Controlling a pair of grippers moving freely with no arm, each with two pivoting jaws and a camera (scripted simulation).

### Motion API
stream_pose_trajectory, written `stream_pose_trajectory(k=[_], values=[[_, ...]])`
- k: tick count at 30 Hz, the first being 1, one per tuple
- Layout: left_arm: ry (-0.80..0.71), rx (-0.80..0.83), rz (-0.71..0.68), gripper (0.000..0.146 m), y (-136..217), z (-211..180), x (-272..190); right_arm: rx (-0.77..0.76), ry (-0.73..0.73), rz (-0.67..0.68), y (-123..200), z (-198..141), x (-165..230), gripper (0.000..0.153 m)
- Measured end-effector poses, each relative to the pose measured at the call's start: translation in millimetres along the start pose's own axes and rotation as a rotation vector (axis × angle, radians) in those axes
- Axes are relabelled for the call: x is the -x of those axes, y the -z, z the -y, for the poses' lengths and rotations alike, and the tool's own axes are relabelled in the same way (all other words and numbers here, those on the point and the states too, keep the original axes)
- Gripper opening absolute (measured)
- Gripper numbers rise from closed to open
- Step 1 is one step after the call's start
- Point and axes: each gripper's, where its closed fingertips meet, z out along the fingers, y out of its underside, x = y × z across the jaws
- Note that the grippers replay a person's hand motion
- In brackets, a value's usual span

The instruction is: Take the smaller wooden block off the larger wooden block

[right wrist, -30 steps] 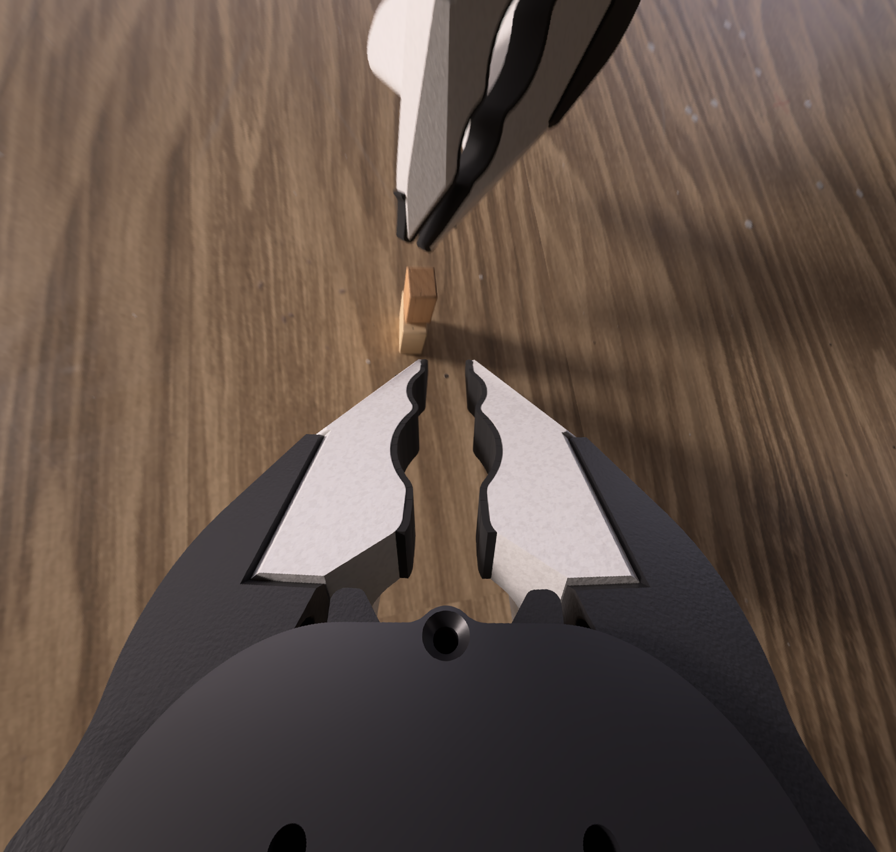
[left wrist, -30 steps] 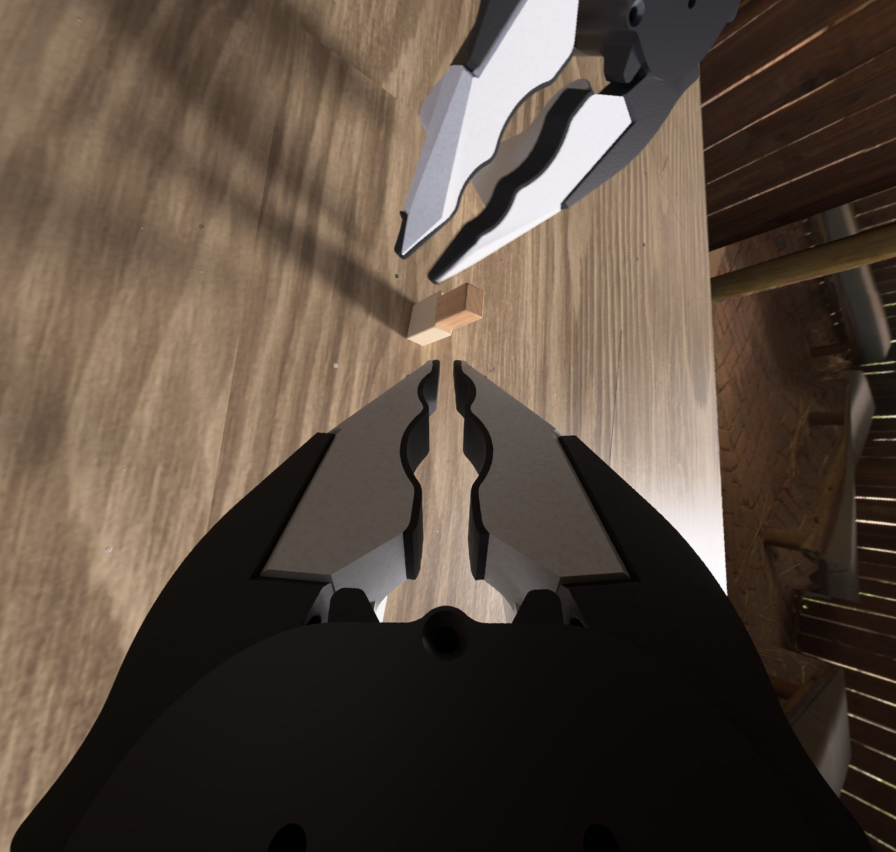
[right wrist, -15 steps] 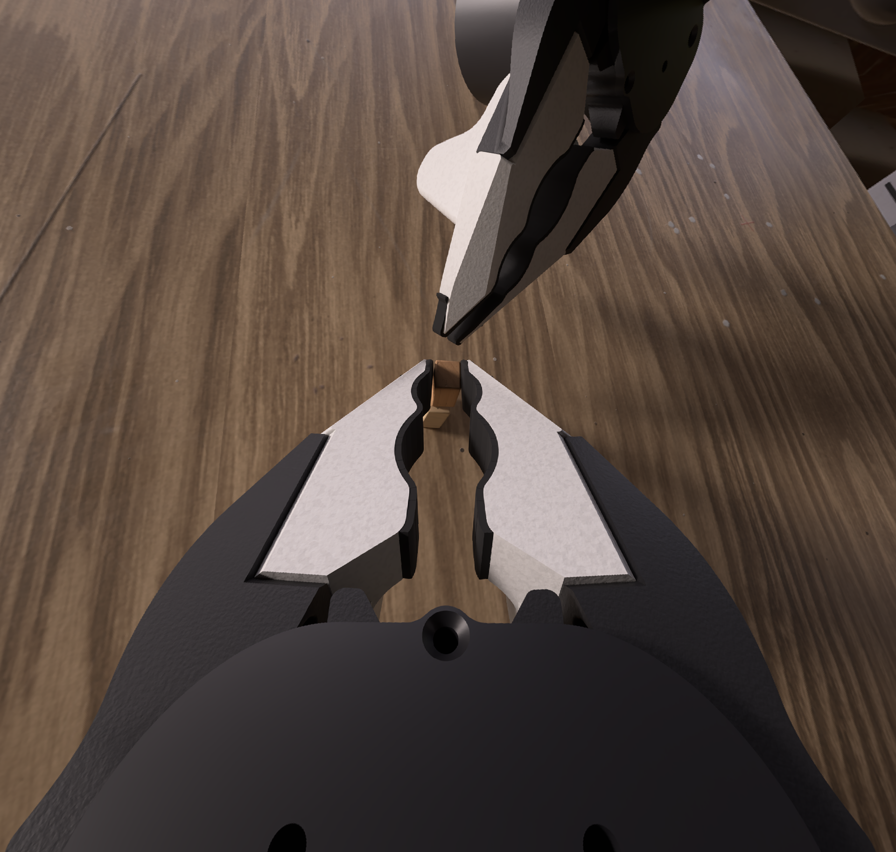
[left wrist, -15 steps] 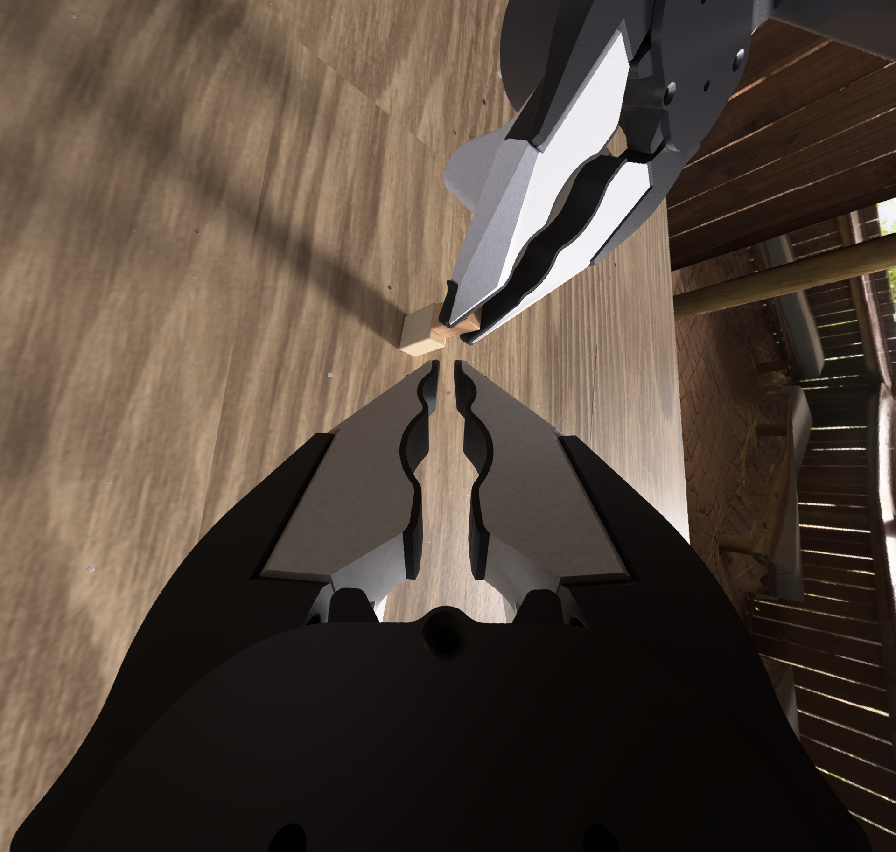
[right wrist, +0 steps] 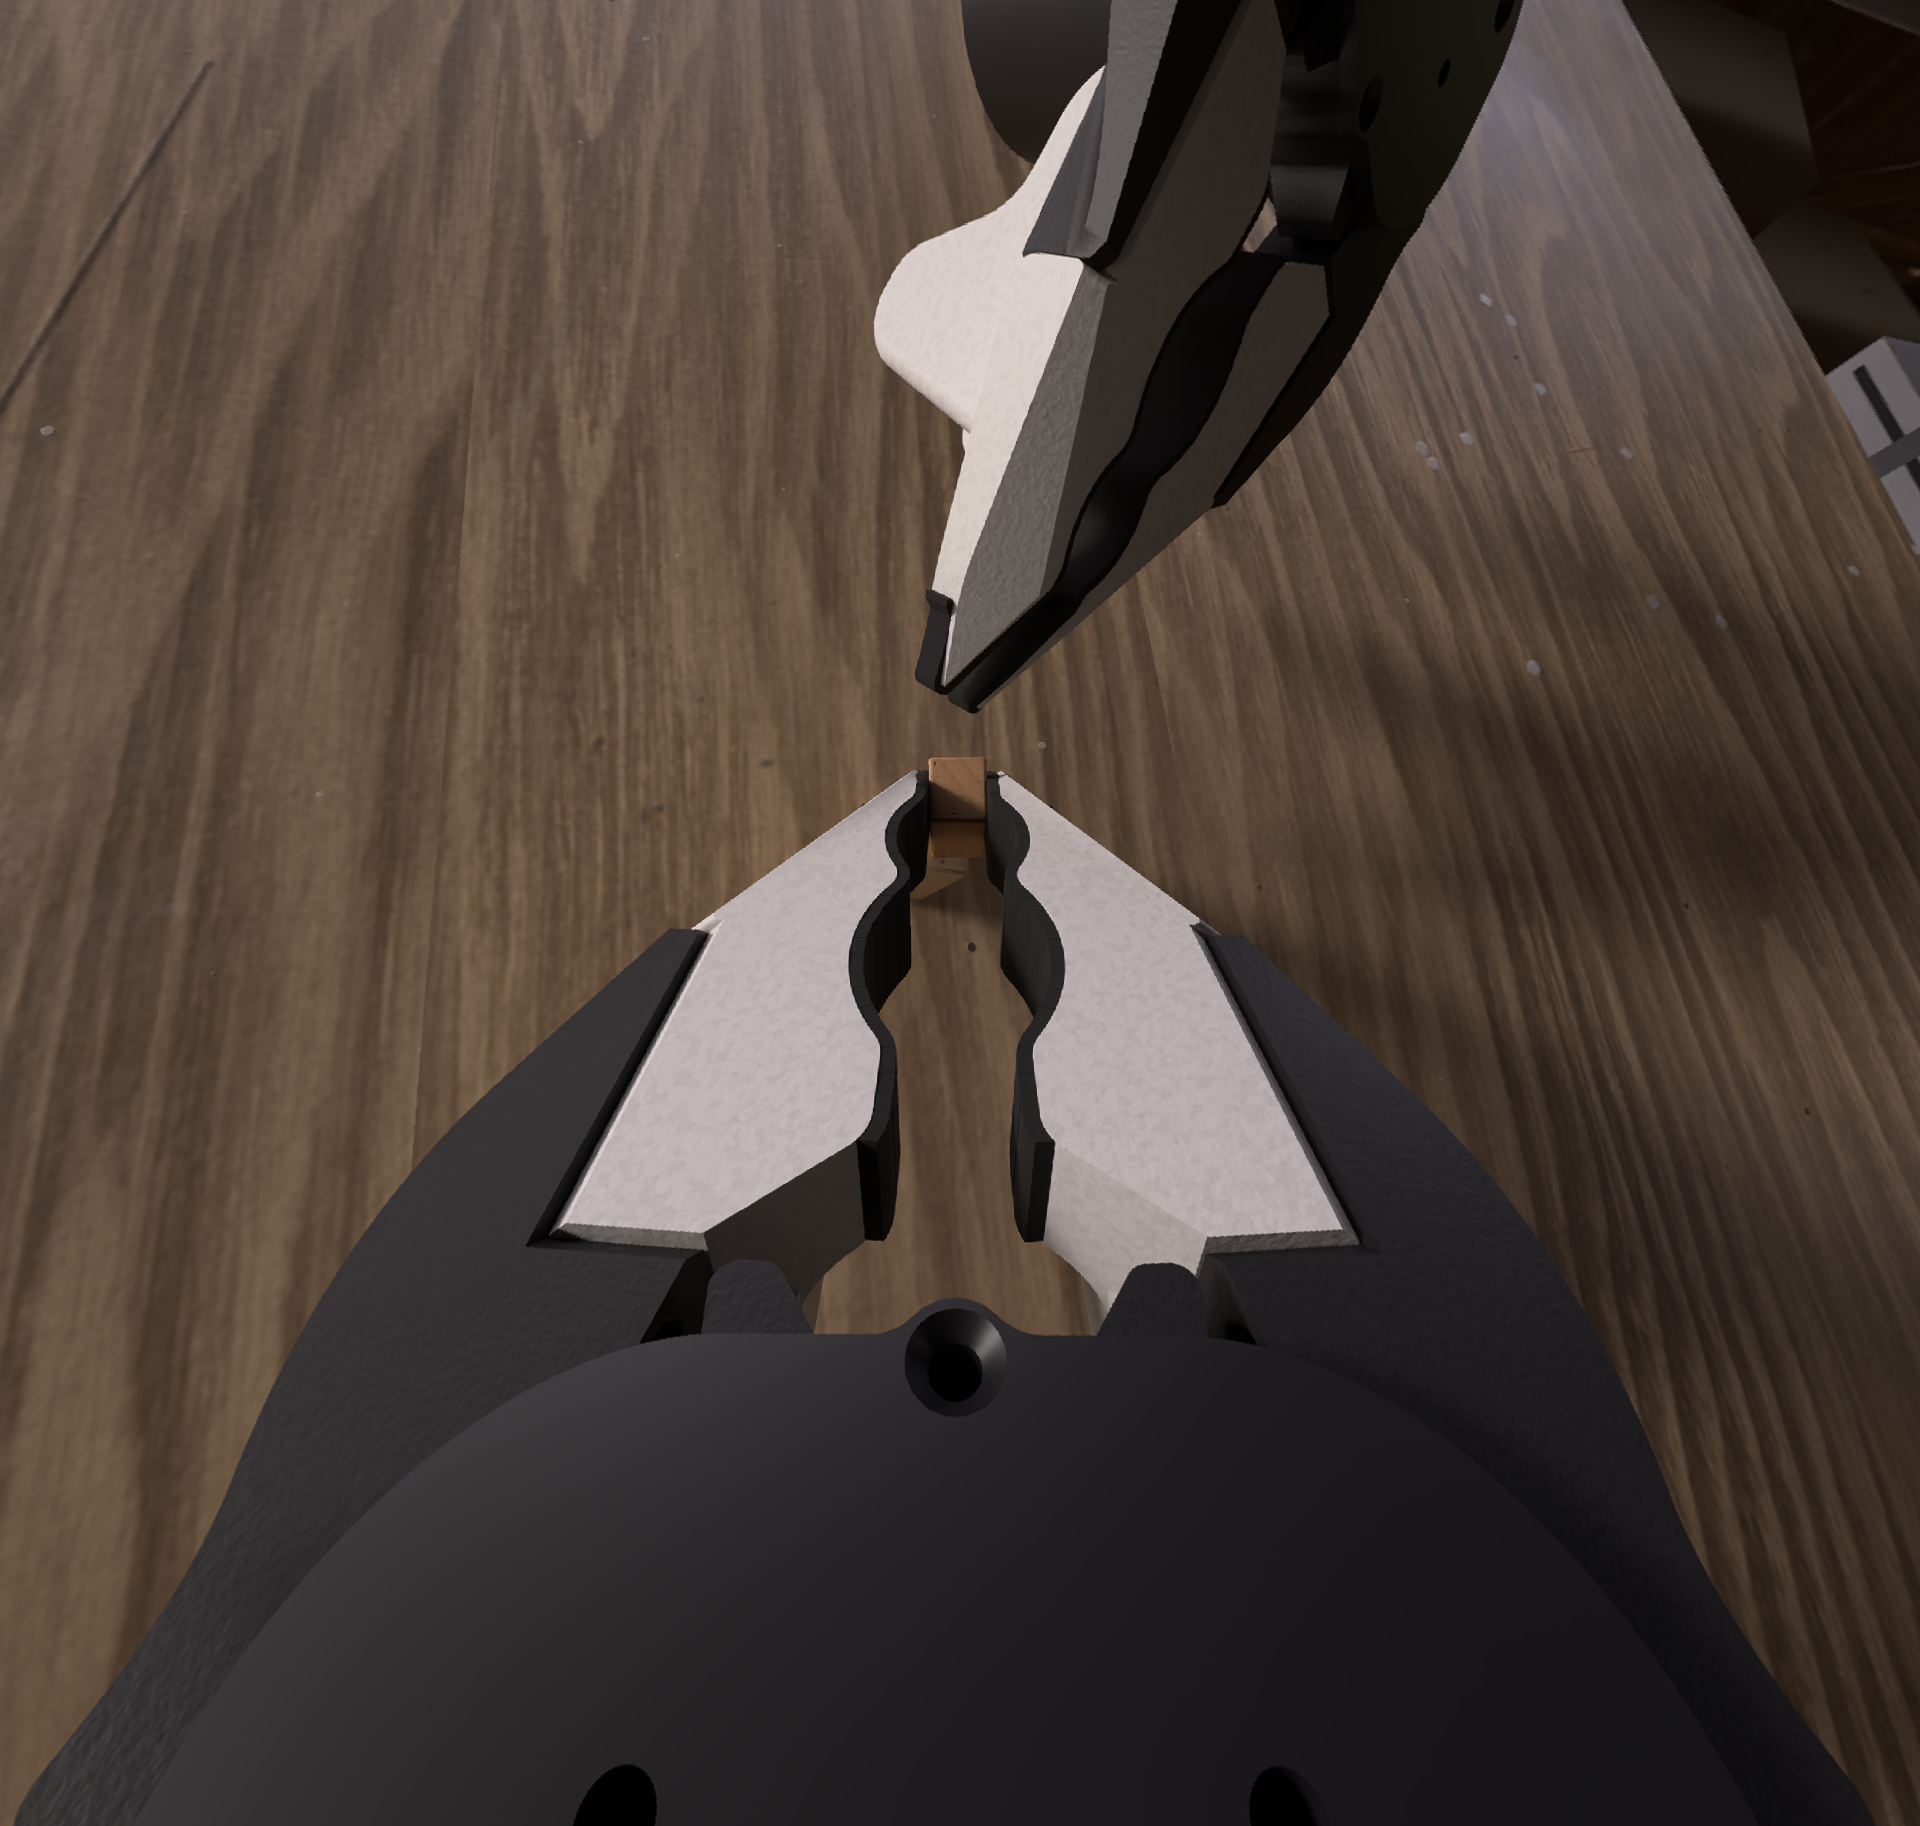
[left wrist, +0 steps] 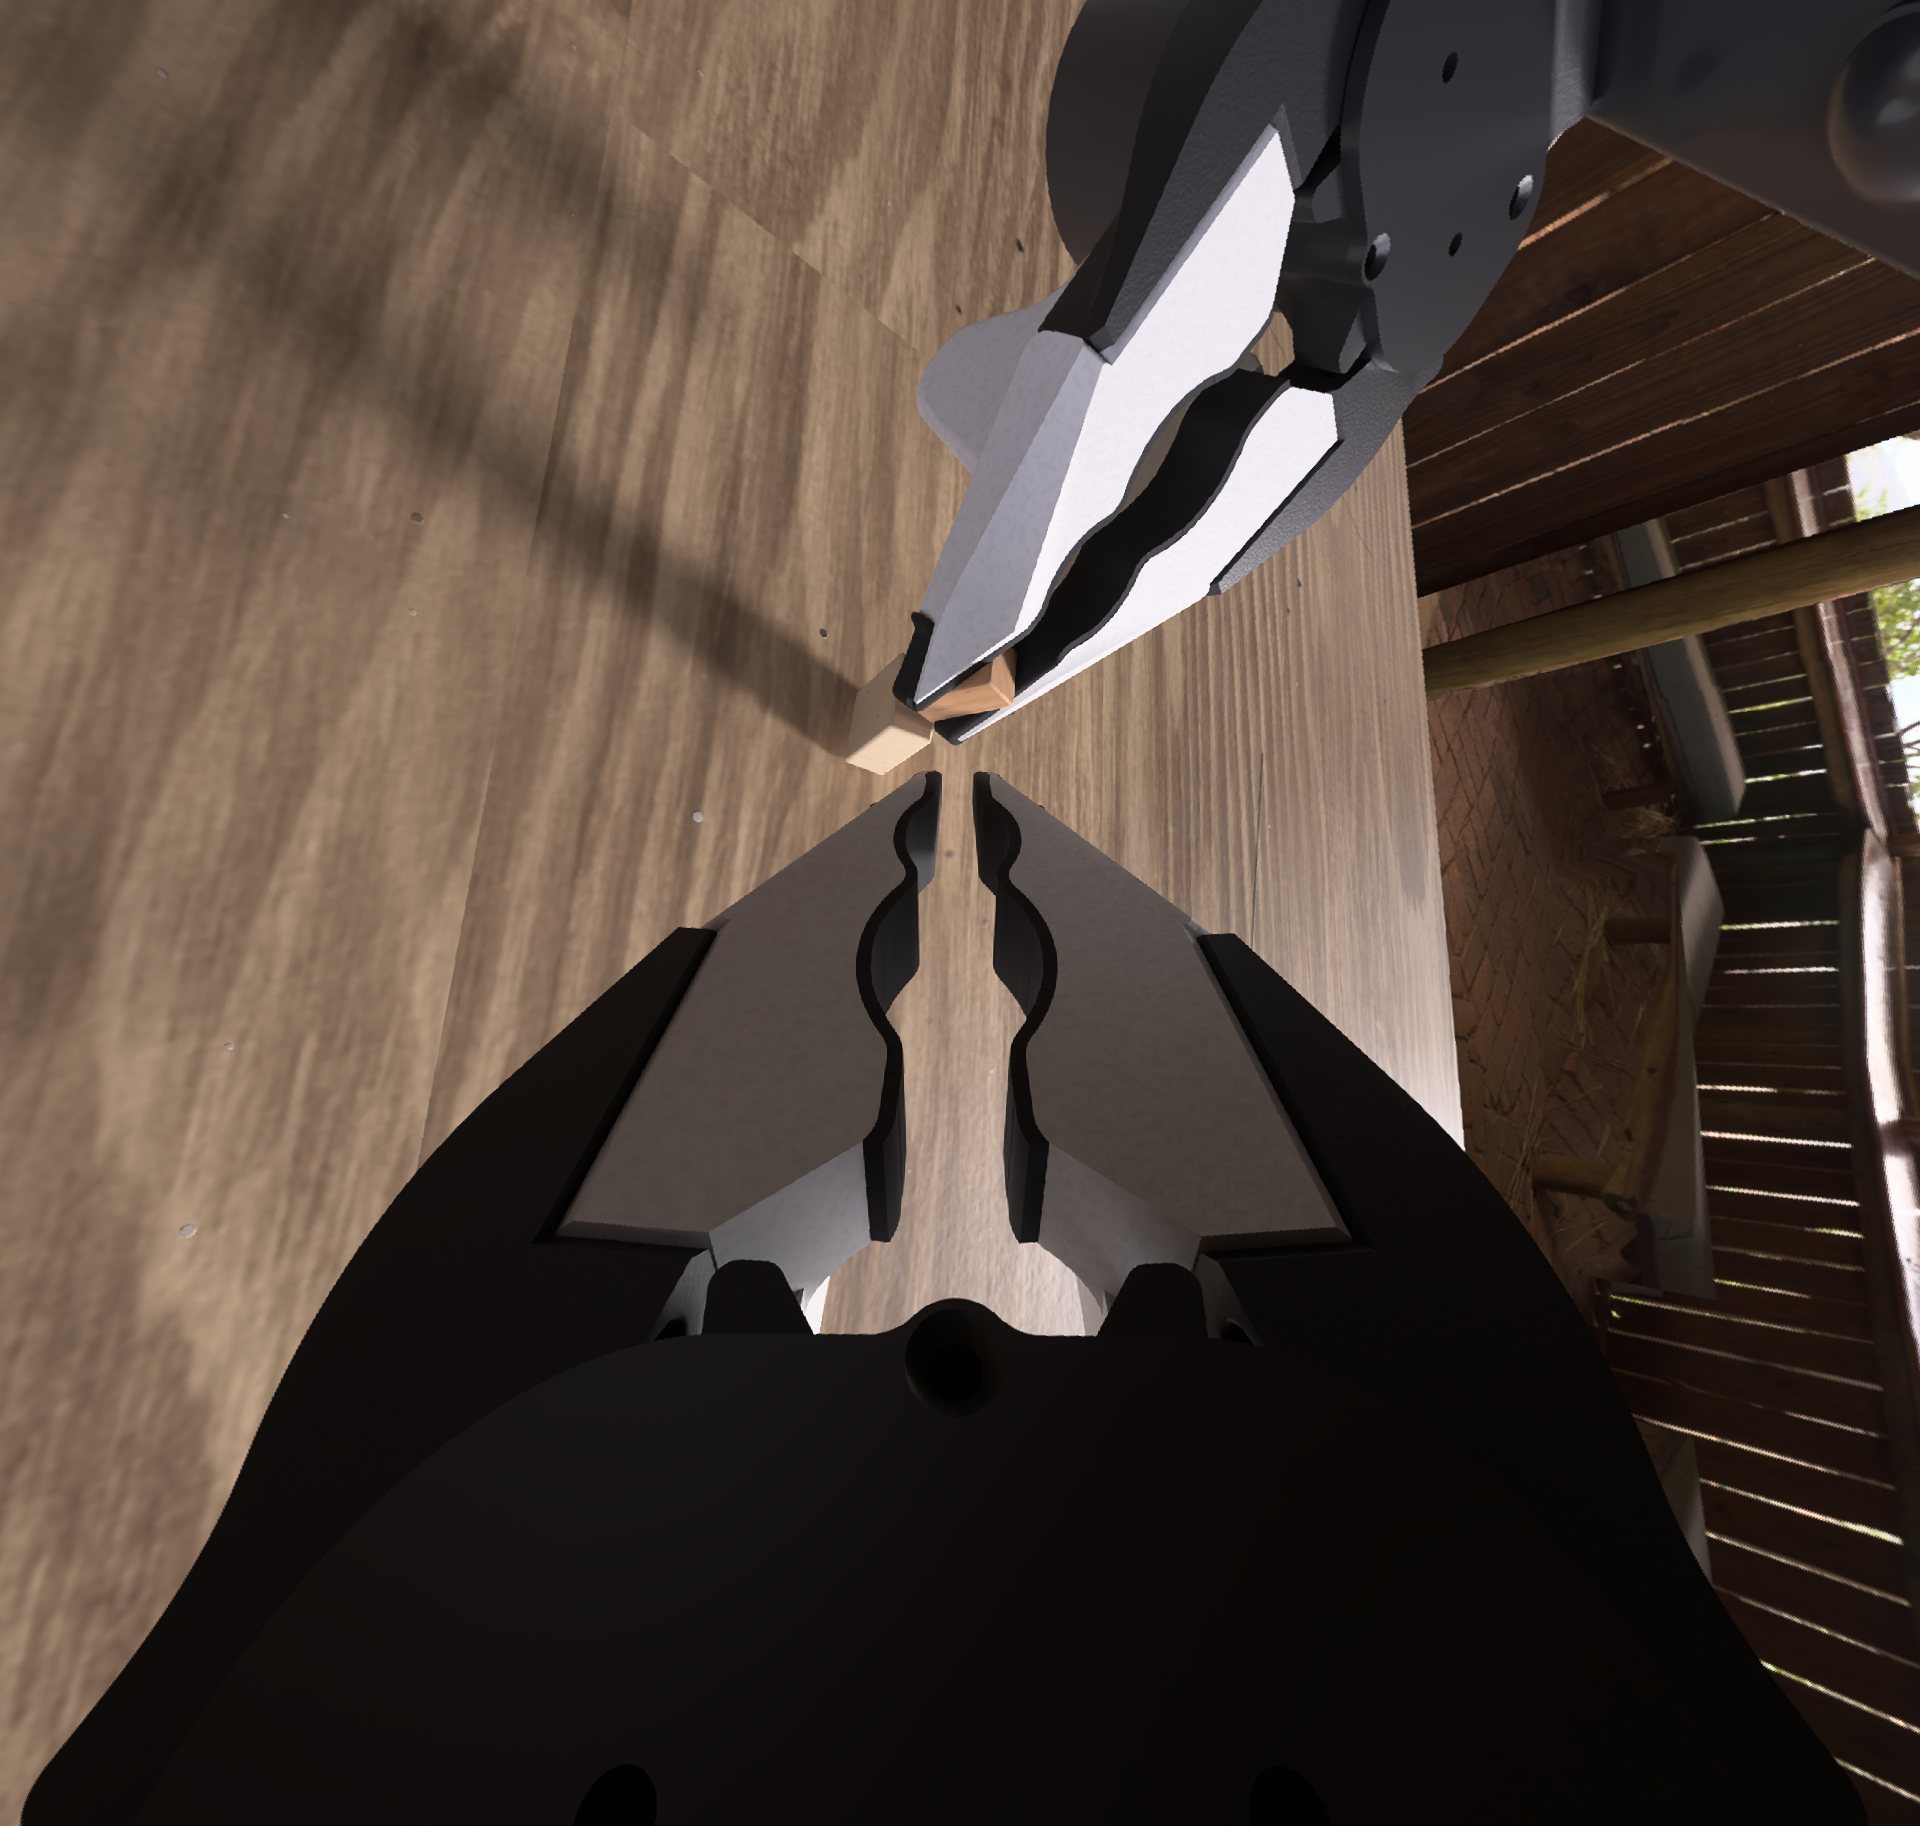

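Note:
A small darker wooden block [left wrist: 977,704] sits against a larger pale wooden block [left wrist: 883,742] on the wooden table [left wrist: 416,841]. My right gripper [left wrist: 948,718] comes in from the upper right, and its fingers are shut on the small block. In the right wrist view the small block [right wrist: 957,787] is pinched between the tips of the right gripper [right wrist: 956,804], with the pale block [right wrist: 938,883] just under it. My left gripper [left wrist: 956,789] is shut and empty, its tips just short of the blocks. It also shows in the right wrist view [right wrist: 948,685], pointing down at the small block.
The table edge [left wrist: 1429,841] runs down the right of the left wrist view, with a brick floor and wooden slat railings beyond. In the right wrist view the table's far right edge [right wrist: 1704,166] shows, with a grey-white object [right wrist: 1896,426] past it.
My right gripper moved forward until its tips straddled the small block, then closed on it. My left gripper has stayed shut, just beyond the blocks.

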Motion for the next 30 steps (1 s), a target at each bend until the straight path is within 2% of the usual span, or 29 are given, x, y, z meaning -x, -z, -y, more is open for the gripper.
stream_pose_trajectory(k=[11,20,27,30], values=[[-0.056,-0.021,0.062,0.006,2,4,1,0.000,0.005,-0.024,1,-1,-4,0.009],[-0.117,-0.061,0.106,0.007,16,8,4,0.010,-0.014,-0.041,2,-5,-9,0.009],[-0.399,-0.068,0.382,0.015,20,9,19,0.040,-0.322,0.040,0,-20,-20,0.009],[-0.495,-0.020,0.479,0.015,13,7,24,0.020,-0.436,0.105,0,-21,-19,0.009]])
